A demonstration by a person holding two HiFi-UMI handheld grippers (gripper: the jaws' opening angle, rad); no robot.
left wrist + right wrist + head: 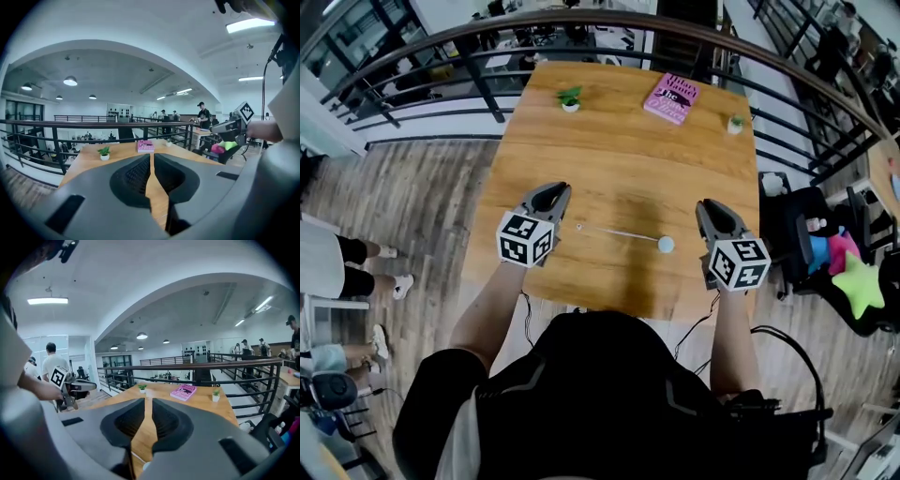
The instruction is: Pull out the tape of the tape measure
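Observation:
The tape measure's small round white case (666, 245) lies on the wooden table (619, 150), with its thin tape (614, 232) stretched out to the left across the wood. Both grippers hang above the table, apart from it. My left gripper (555, 187) is over the tape's left end, its jaws together with nothing between them (152, 157). My right gripper (710, 203) is just right of the case, jaws likewise together and empty (148, 401). A sliver of the case (142, 465) shows below its jaws.
A pink book (672, 97) and two small potted plants (570, 97) (736, 123) sit at the table's far edge. A dark curved railing (441, 42) runs beyond it. A chair with coloured toys (853, 281) stands at the right, and people's legs (356, 267) at the left.

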